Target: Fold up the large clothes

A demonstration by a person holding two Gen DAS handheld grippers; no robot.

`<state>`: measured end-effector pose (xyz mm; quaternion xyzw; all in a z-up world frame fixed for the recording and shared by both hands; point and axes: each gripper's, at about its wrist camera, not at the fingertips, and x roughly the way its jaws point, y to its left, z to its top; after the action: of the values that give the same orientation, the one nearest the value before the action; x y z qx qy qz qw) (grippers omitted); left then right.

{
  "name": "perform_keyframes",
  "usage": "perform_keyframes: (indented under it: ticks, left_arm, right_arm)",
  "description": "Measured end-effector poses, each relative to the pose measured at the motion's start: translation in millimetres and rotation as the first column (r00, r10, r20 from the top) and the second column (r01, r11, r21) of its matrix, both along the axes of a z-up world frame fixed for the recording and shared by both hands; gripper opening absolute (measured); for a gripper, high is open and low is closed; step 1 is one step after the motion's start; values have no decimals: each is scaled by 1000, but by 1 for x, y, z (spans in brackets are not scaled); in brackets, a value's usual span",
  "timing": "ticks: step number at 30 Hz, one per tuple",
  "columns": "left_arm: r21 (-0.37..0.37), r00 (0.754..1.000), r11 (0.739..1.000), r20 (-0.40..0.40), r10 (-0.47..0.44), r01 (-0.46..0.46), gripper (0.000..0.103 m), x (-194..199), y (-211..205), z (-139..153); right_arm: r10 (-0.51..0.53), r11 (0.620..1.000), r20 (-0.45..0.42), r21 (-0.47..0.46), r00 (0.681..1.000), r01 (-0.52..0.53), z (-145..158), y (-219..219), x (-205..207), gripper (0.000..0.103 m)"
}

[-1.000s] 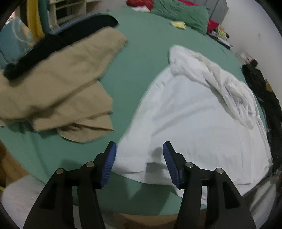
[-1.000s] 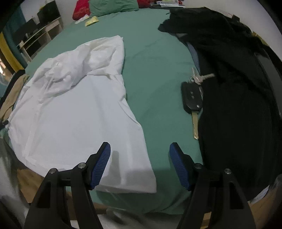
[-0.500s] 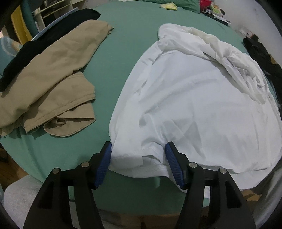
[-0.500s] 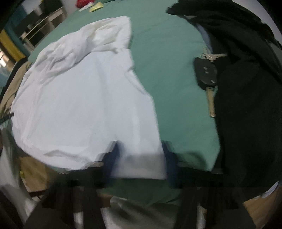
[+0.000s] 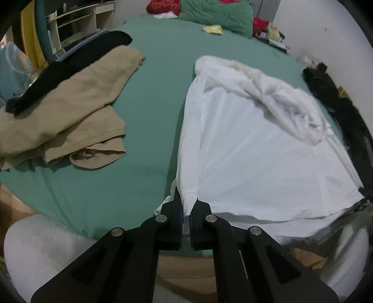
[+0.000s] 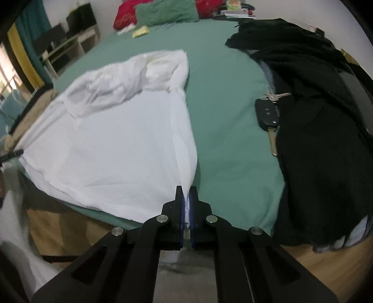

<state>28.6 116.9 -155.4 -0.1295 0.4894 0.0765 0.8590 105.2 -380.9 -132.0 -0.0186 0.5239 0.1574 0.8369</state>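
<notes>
A large white shirt (image 5: 251,149) lies spread on the green bed (image 5: 149,93), its far end bunched up. My left gripper (image 5: 186,202) is shut on the shirt's near left hem corner at the bed's front edge. In the right wrist view the same white shirt (image 6: 112,149) shows, and my right gripper (image 6: 186,198) is shut on its near right hem corner. The hem between the two corners is lifted slightly off the bed.
Folded tan clothes (image 5: 70,111) with a black garment (image 5: 58,70) on top lie left of the shirt. A black clothes pile (image 6: 321,130) and a car key with keys (image 6: 268,114) lie to its right. Pillows (image 5: 214,14) sit at the far end.
Both grippers were open over the shirt's near hem. They have since closed on its two near corners and pulled the hem up and towards the bed's front edge.
</notes>
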Motion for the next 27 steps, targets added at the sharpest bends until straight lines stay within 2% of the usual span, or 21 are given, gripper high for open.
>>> perform_keyframes:
  ticks: [7,15,18,27]
  left_arm:
    - [-17,999,1000,52,-2,2,4,-34,4,34]
    - [0,992,1000,126,-10,10,5,-35,2,74]
    - [21,985,1000,171,-19,15,5,-24,2,89]
    - [39,966,999,258,-8,-2,5,42,13,110]
  right_arm:
    - [-30,999,32,38,999,29,17,-12,-16,4]
    - [-54,998,137,51,989,47,59,-14,-26,4]
    - [-53,998,189,49,980,44,74,-13,-17,4]
    - [-38,998,299,65,954,19,102,3,57,4]
